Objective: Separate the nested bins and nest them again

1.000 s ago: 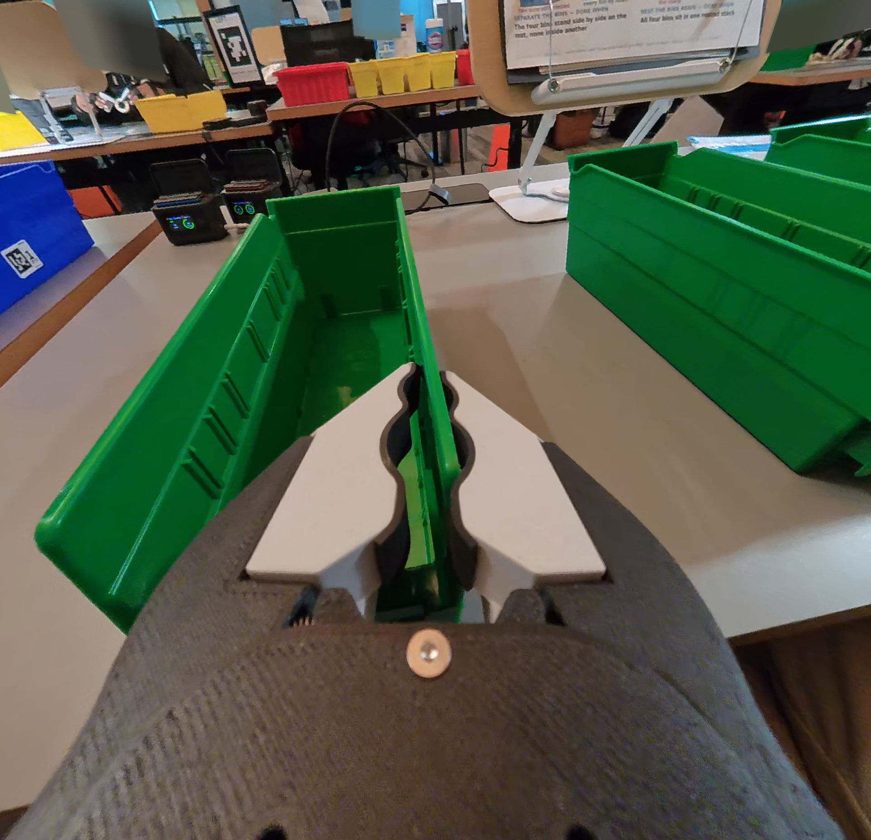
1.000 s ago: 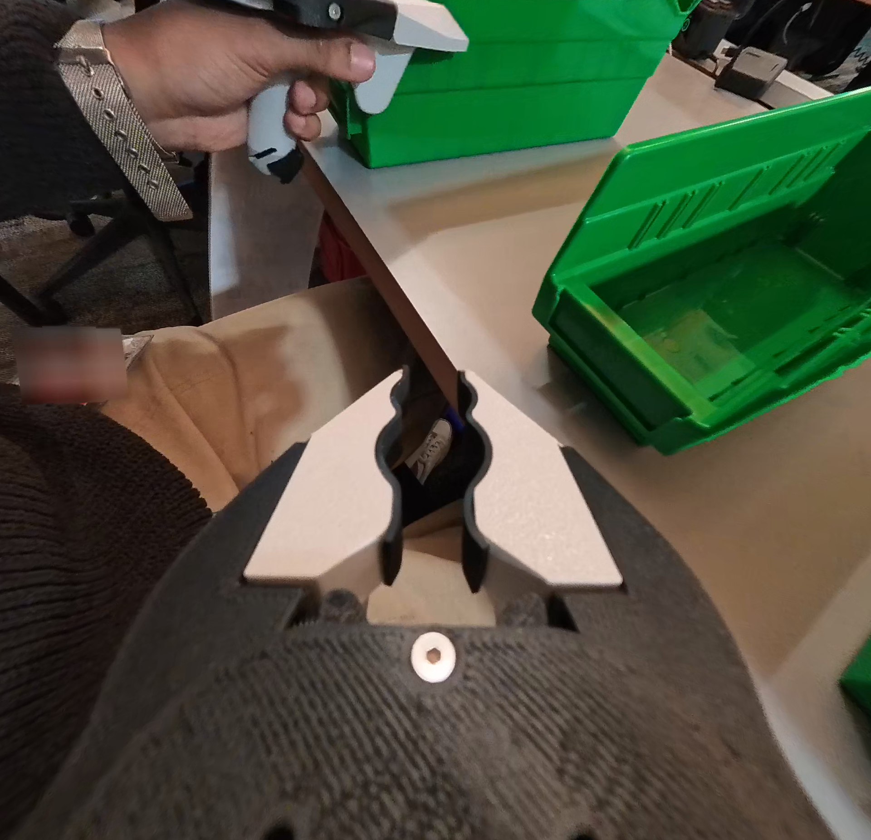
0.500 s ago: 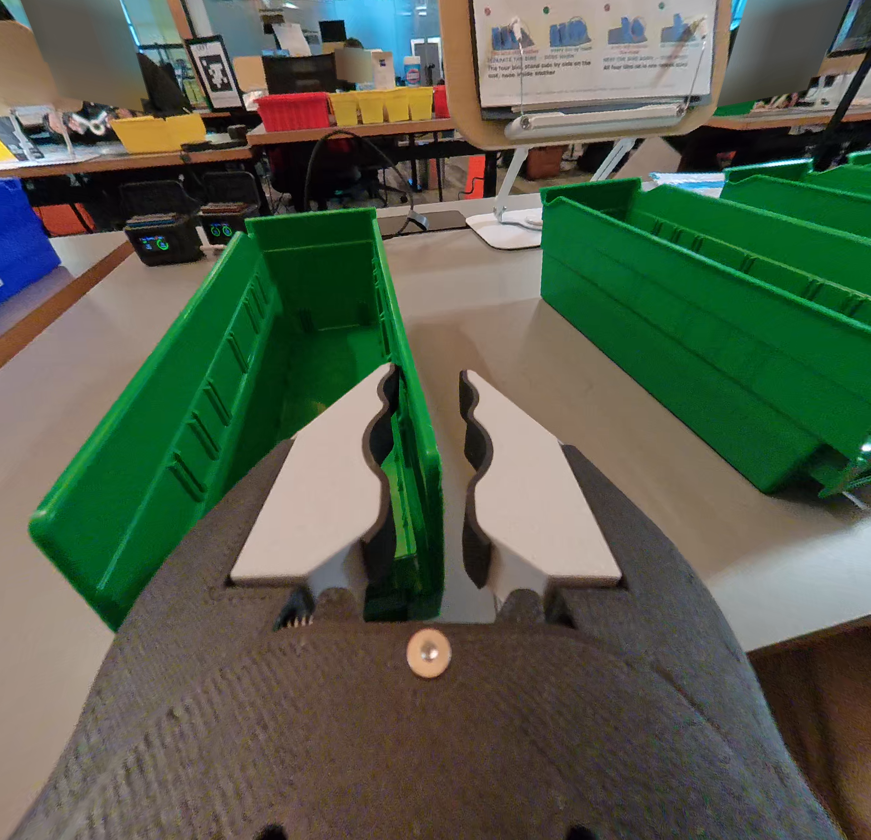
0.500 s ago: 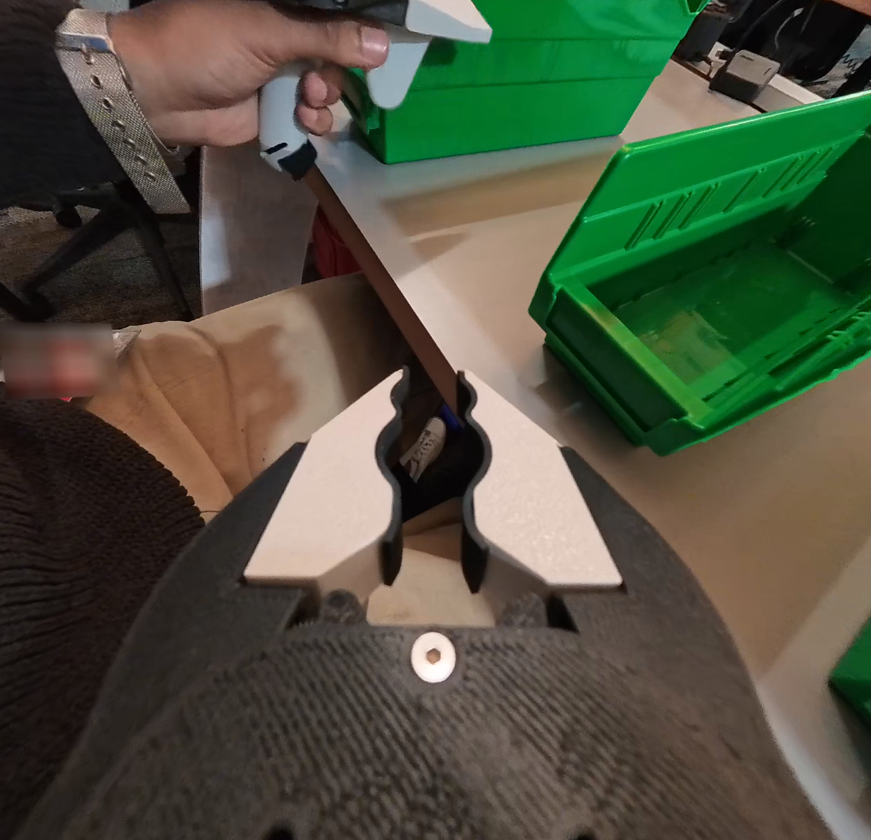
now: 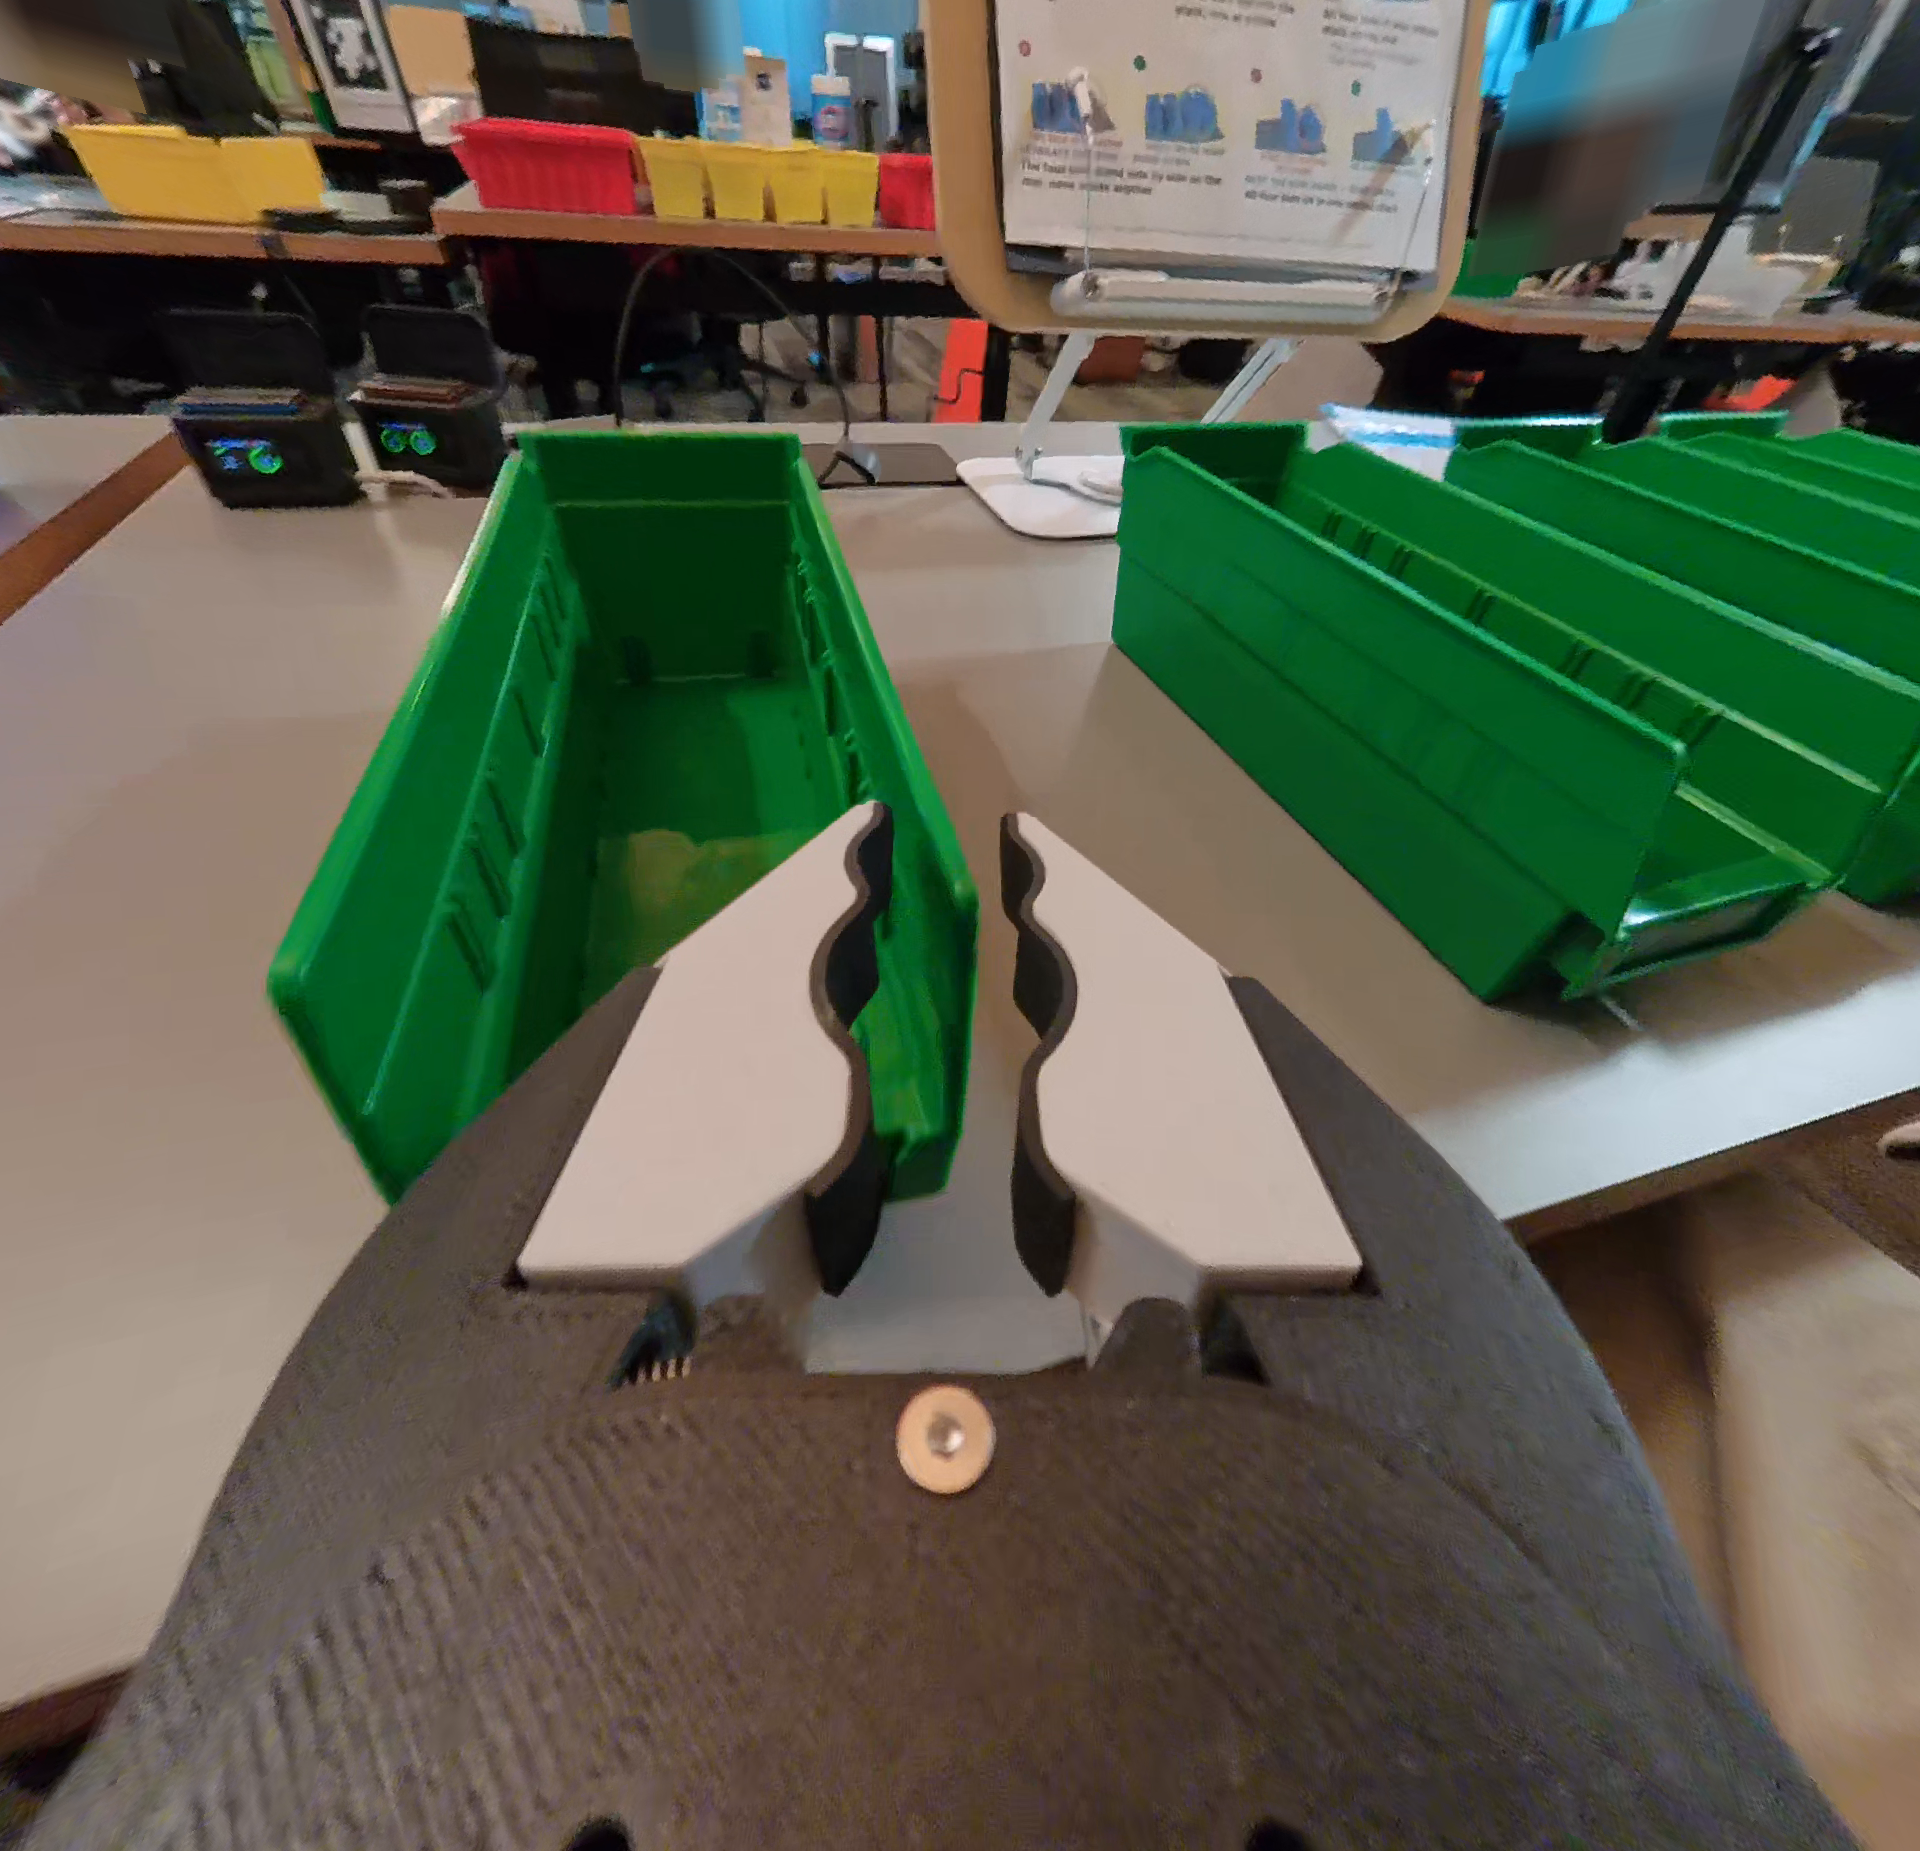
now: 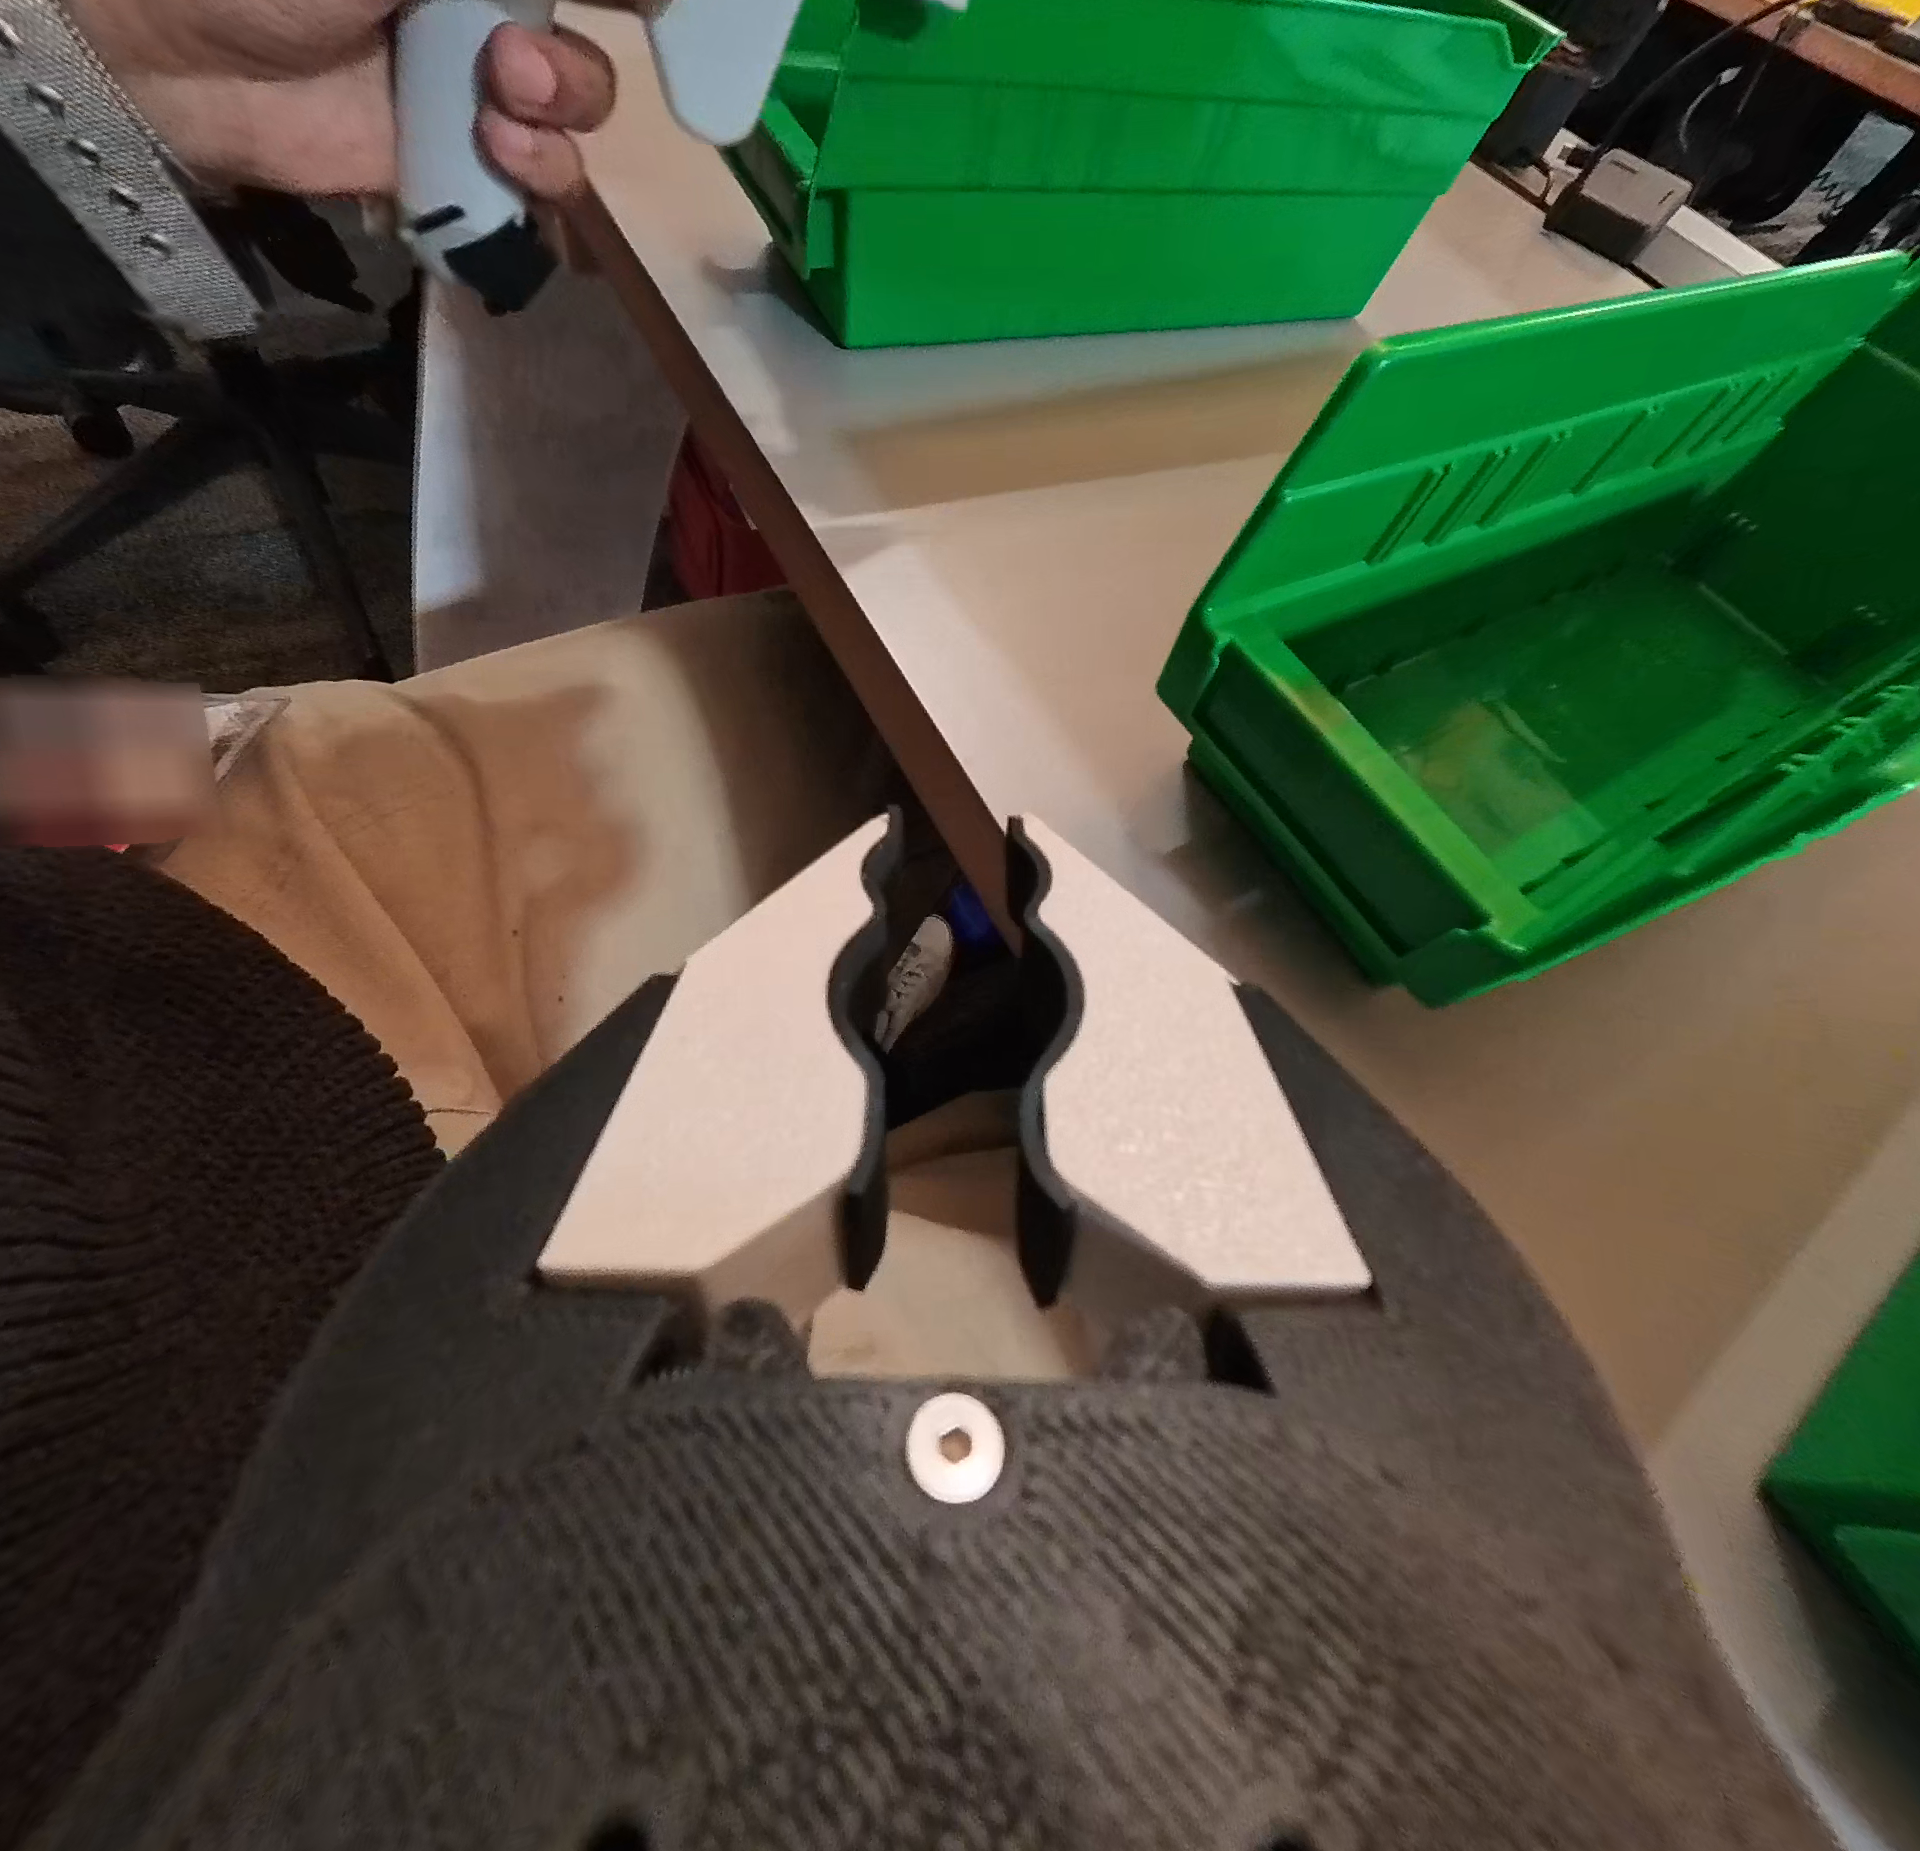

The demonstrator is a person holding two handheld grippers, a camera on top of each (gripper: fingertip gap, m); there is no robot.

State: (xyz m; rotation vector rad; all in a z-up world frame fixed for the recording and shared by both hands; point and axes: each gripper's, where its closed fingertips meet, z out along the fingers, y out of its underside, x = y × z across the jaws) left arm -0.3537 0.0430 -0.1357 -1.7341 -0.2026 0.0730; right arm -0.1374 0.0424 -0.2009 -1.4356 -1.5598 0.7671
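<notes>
**Left gripper stands open beside a lone green bin; right gripper waits off the tabletop**

A single green bin stands upright and empty on the grey tabletop, near its front edge and running lengthwise toward the far edge. The left gripper is level with the bin's near end, jaws parted to a moderate gap and holding nothing. The bin's right wall lies just beside the left jaw and partly behind it; whether it sits inside the gap cannot be told. Well to the right, near the front edge, stands a group of green bins; at least one appears nested inside another.

The right gripper hangs off the tabletop's front edge, over the person's lap, its jaws narrowly apart and empty. In its view the person's hand holds the left gripper's handle at the upper left.

The task appears midway, with separation probably unfinished. The risks, as a judgement: the lone bin sits close to the front edge, so a jaw catching its wall could drag it off. When lifting a nested bin, friction could raise the one beneath, which may then drop.
</notes>
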